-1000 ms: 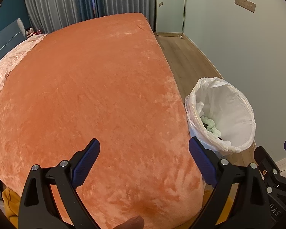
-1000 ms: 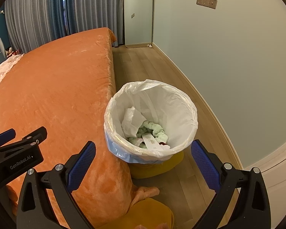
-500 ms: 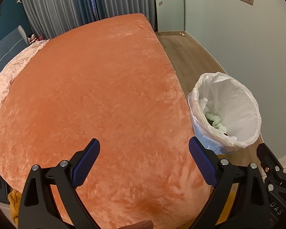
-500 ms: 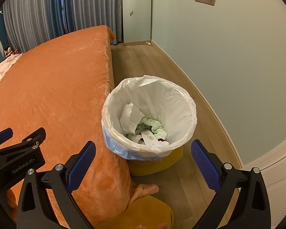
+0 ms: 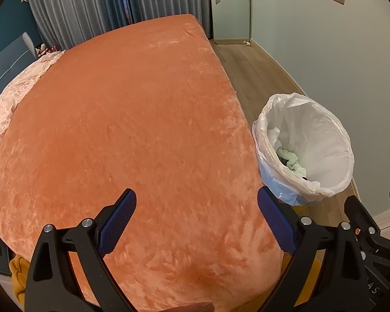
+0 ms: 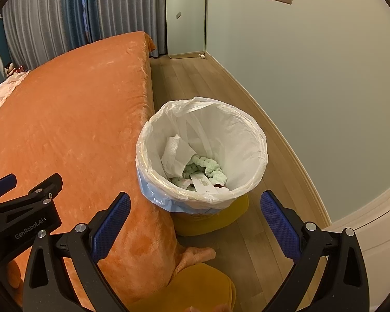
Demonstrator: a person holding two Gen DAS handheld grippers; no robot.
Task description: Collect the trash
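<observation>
Both tools empty right now: left gripper [image 5: 196, 223] has its jaws spread wide over the orange plush bedspread [image 5: 132, 119], right gripper [image 6: 195, 223] likewise wide, nothing between the blue pads.

Trash is all in the round bin lined w/ a thin white plastic bag [image 6: 249, 184], sitting on the wood floor just ahead of the right gripper and touching the bed edge; from the left gripper it's ahead and off to the right.

Inside: a crumpled white paper sheet [image 6: 175, 153] against the near-left wall, a pale green knotted chenille piece [image 6: 208, 169] in the middle, a flat white card [image 6: 202, 184] lying on top. Can't tell what's underneath.

All looks light and soft; the card is stiffer, probably slippery. No loose trash visible on the bedspread.

If the bag comes out next, I'd pinch the overhanging rim film. It's thin, crinkly, likely tears if yanked, so take a gathered fold, not a single layer.
</observation>
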